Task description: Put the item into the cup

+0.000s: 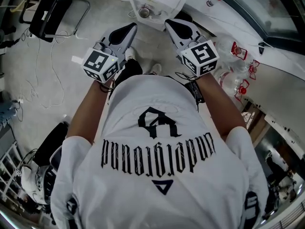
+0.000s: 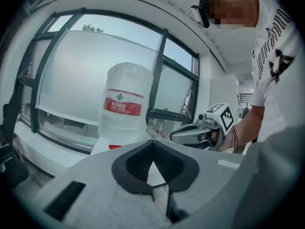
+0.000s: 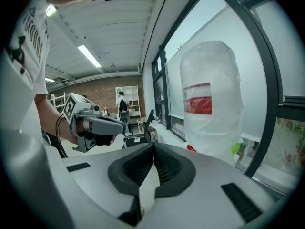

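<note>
The person wears a white short-sleeved T-shirt (image 1: pixel 157 185) with black gothic lettering and a black emblem. Black bands (image 1: pixel 195 88) circle the wrists. The left gripper (image 1: pixel 130 27) and right gripper (image 1: pixel 169 23) are grey with black ribbed pads (image 2: pixel 136 165), each carrying a white marker cube (image 1: pixel 101 65) printed with black squares

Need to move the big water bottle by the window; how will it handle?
The water bottle looks bulky, so probably heavy if full; its cloudy wrap hides the level. That plastic wrap may be slippery. Tall and upright, it could tip if pushed high.
</note>
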{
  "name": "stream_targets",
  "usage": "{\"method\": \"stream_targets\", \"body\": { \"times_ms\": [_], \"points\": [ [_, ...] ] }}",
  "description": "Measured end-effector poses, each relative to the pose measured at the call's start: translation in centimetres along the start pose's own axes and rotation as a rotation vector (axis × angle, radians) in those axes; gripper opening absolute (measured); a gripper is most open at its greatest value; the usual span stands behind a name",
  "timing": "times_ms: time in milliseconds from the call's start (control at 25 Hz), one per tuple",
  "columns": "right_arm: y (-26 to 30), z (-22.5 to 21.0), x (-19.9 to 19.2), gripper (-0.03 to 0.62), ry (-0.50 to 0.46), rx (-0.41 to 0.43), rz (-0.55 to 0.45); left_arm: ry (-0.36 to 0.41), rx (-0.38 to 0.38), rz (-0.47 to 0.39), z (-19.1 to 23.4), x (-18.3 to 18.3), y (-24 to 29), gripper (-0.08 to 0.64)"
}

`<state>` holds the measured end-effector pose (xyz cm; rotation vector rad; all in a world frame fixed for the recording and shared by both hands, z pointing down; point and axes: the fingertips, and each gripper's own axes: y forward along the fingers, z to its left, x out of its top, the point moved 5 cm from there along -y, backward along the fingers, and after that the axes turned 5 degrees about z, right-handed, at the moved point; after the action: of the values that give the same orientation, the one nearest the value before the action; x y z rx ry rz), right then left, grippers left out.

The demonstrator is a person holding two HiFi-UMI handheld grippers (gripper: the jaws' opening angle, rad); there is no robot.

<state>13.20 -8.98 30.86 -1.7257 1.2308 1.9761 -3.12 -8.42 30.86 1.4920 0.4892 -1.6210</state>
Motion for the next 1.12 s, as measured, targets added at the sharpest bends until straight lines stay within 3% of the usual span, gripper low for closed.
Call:
{"method": "stream_targets", "body": {
  "times_ms": [640,1120],
  "points": [
    [-9.4,-1.1,4.8,0.015,-0.036,-0.016,-0.137,0.064,0.049,-0.079,-3.9,6.7,-3.3,0.012],
    [-12.7,-1.5,4.8,0.015,-0.024,-0.018,-0.165,0.049,0.093,-0.091,-6.0,7.4,-4.9,0.012]
  ]
}}
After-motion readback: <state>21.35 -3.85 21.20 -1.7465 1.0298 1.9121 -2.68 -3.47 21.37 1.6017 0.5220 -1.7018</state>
